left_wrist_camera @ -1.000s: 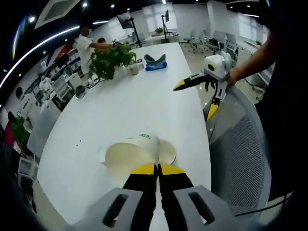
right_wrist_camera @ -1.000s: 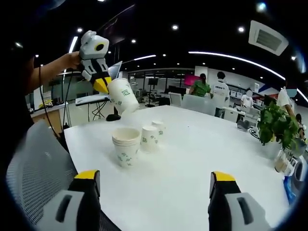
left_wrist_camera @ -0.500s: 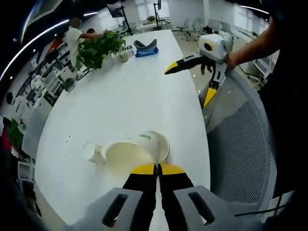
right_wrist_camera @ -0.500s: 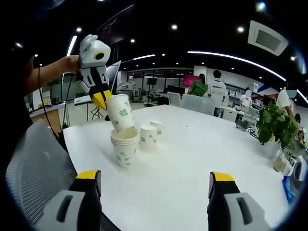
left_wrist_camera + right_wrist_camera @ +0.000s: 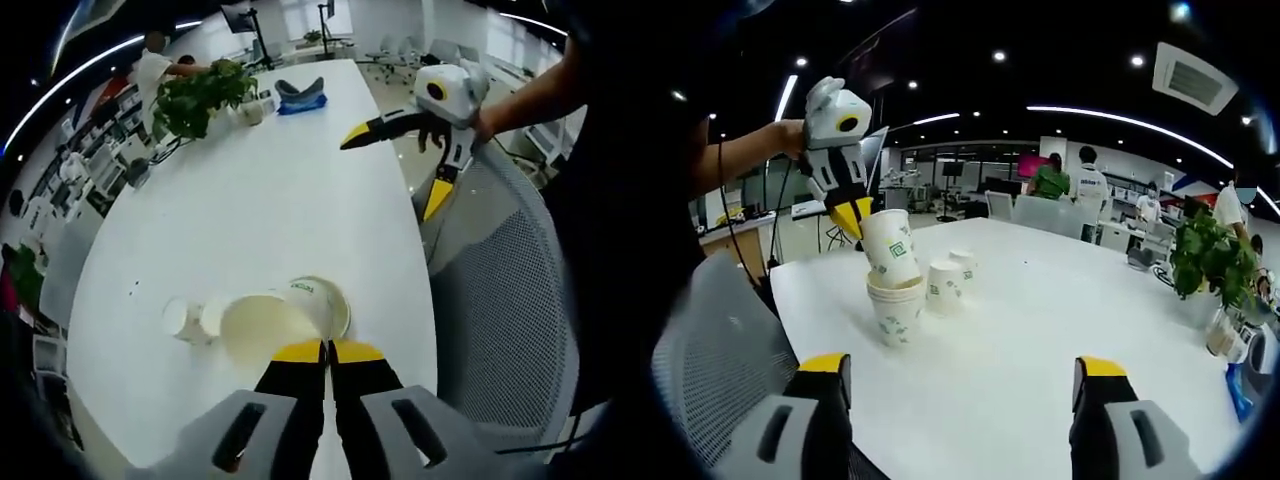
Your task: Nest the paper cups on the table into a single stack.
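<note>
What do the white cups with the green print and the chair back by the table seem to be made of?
The white cups with green print look like matte paper: thin rolled rims, opaque walls, no glare. The left tool holds one by its rim, partly nested in the stack. The grey chair back appears to be woven mesh, going by its fine grid; the fibre cannot be told.

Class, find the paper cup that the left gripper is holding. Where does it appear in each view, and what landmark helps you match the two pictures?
Left gripper view: the held cup sits low centre, just above the left gripper, mouth facing the camera.
Right gripper view: the held cup is upper left, tilted into the stack.
Shared landmark: the potted plant on the white table.
</note>
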The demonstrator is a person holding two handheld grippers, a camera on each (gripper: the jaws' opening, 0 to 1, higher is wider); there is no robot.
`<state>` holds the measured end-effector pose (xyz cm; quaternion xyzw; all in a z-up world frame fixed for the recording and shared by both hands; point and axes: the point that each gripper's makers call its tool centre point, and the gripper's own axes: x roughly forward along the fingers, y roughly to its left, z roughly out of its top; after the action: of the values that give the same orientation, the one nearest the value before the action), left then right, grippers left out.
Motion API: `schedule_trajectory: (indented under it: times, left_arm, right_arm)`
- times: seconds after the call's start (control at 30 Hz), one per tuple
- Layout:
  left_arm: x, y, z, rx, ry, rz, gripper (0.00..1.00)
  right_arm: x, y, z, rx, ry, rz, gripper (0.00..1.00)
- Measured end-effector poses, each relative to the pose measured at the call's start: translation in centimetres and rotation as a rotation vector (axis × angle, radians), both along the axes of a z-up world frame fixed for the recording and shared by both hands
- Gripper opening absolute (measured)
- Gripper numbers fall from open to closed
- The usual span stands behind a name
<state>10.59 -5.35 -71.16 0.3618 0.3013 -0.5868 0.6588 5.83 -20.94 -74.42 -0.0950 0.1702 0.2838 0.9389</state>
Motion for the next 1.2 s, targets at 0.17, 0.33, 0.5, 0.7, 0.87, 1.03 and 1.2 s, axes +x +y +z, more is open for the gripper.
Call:
schedule_trajectory:
  times: [0.17,0.33,0.5,0.7,0.87,1.03,1.2]
  left_arm:
    - [-0.2,-0.5,-0.1,0.009,0.010,-0.008,0.00]
    - [-0.2,-0.7,-0.6,0.024,0.017,-0.016,0.00]
    - [-0.2,-1.1,-1.0,0.013,0.030,-0.016,0.01]
    - [-0.2,-1.8,-1.5,0.001,0.052,-0.016,0.01]
    - [-0.2,-2.3,-2.1,-0.020,0.088,-0.009,0.00]
    - [-0.2,-2.8,-3.0,-0.024,0.120,-0.012,0.00]
    - [-0.4,-2.9,-3.8,-0.017,0.146,-0.028,0.00]
  right_arm:
    - [0.0,0.0,-0.1,-0.004,0.002,0.001,0.93]
    - [0.0,-0.1,-0.1,-0.005,0.004,-0.001,0.92]
    - [0.0,-0.1,-0.2,-0.006,0.005,-0.001,0.92]
    - [0.0,-0.1,-0.2,-0.008,0.006,-0.004,0.92]
    - [0.0,-0.2,-0.2,-0.010,0.006,-0.008,0.92]
    - [0.0,-0.2,-0.4,-0.012,0.011,-0.008,0.92]
    - [0.0,-0.3,-0.3,-0.013,0.010,-0.009,0.92]
